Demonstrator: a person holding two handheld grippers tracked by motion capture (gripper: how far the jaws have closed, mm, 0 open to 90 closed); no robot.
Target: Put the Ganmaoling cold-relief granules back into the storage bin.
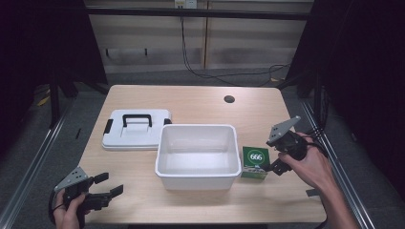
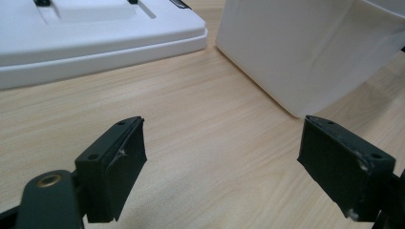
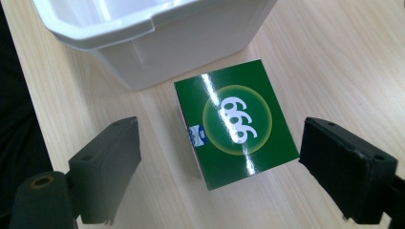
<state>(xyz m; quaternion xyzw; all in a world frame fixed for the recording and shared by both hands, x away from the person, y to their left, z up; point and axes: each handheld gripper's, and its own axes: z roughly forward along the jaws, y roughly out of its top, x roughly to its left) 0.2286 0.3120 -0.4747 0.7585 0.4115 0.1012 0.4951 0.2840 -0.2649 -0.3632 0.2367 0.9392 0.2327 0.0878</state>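
At the counter's [image 1: 200,102] near left corner, the left hand-held gripper [image 1: 108,185] sits low over the wood with its jaws spread apart and nothing between them; in the left gripper view [image 2: 222,164] they face bare wood, with a corner of the white plastic tub [image 2: 305,52] just ahead. Toward the near right edge, the right hand-held gripper [image 1: 276,164] hovers just beside the green carton marked 666 [image 1: 254,162]. In the right gripper view [image 3: 219,167] its jaws stand wide apart on either side of the carton [image 3: 236,121], not touching it. The carton lies flat on the counter, close against the right wall of the open tub [image 1: 198,155], which stands mid-counter. Beyond the tub's left corner, the white lid with black handle [image 1: 137,129] lies flat.
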